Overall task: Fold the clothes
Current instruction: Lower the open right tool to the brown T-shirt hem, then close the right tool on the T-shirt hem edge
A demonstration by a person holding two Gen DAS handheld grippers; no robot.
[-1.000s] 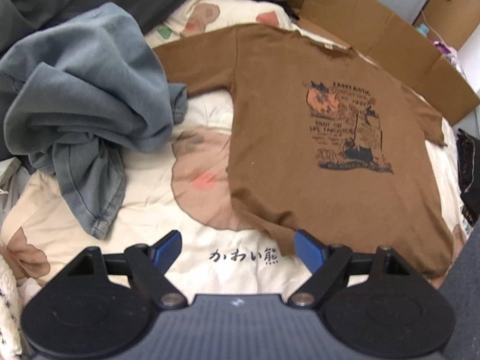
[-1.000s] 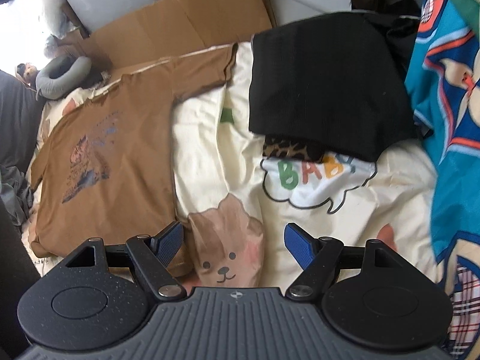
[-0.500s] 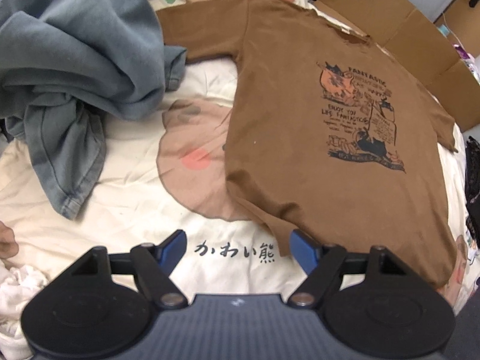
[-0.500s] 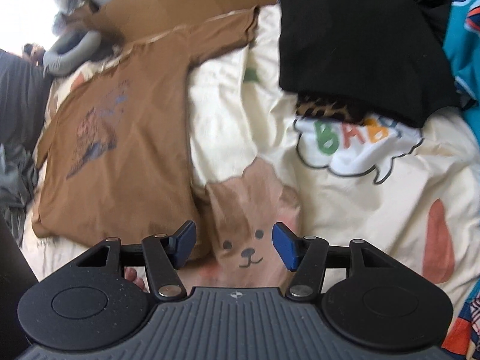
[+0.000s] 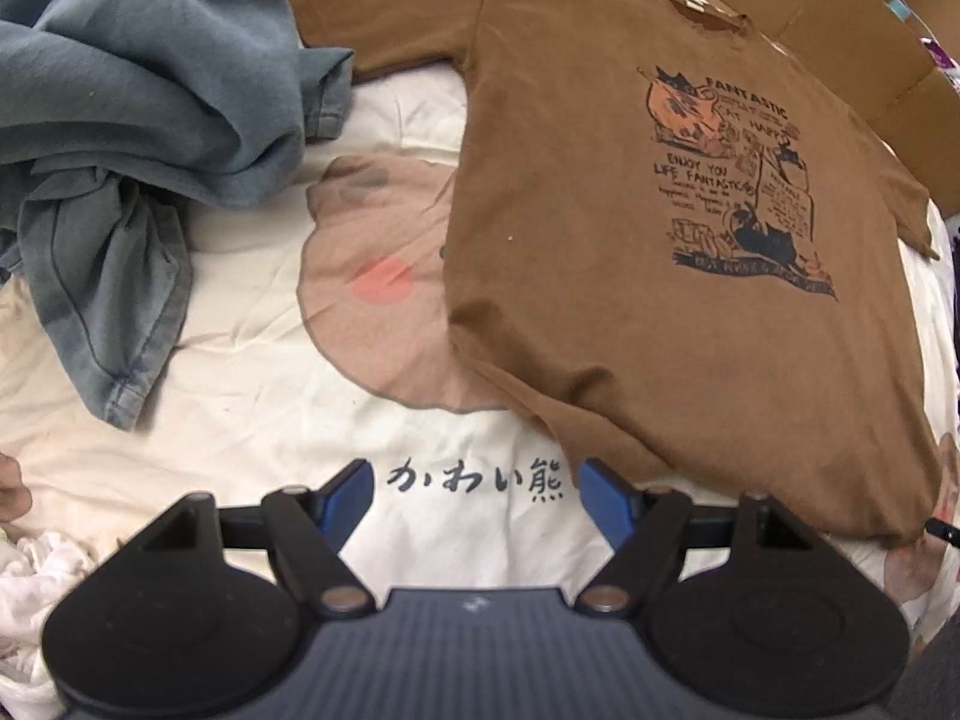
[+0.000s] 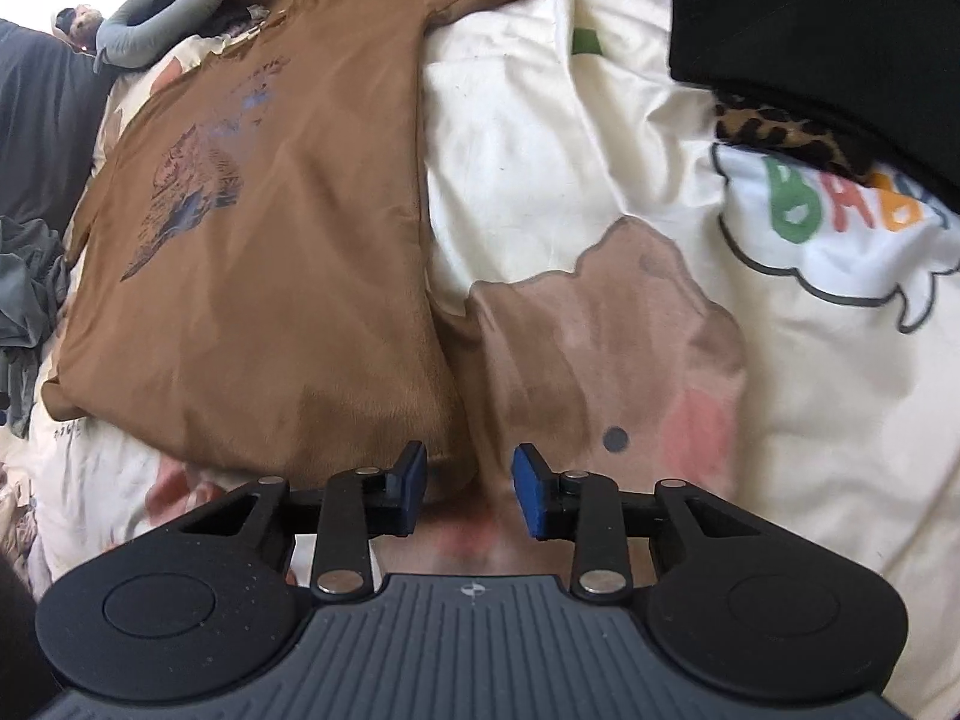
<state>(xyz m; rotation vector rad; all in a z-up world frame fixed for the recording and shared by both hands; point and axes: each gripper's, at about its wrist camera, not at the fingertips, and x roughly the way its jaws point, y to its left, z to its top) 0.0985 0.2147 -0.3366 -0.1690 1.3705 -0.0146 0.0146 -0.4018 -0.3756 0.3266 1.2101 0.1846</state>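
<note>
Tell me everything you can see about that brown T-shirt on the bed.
The brown T-shirt looks like soft cotton and lies flat, front up, sleeves spread, on a cream cartoon bedsheet. Its chest carries a dark blue and orange cat print reading "Fantastic". One sleeve reaches toward a crumpled grey-blue garment. The hem lies nearest the camera.

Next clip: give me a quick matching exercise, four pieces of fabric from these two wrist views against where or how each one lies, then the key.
Things:
1. brown T-shirt
2. blue-grey garment
3. black garment
4. cream bedsheet

States:
A. crumpled in a heap at the left of the left wrist view
B. folded, lying on top of a leopard-print piece
C. spread flat, printed side up
D. underneath everything, printed with bears and Japanese characters

Pairs: 1-C, 2-A, 3-B, 4-D
</note>
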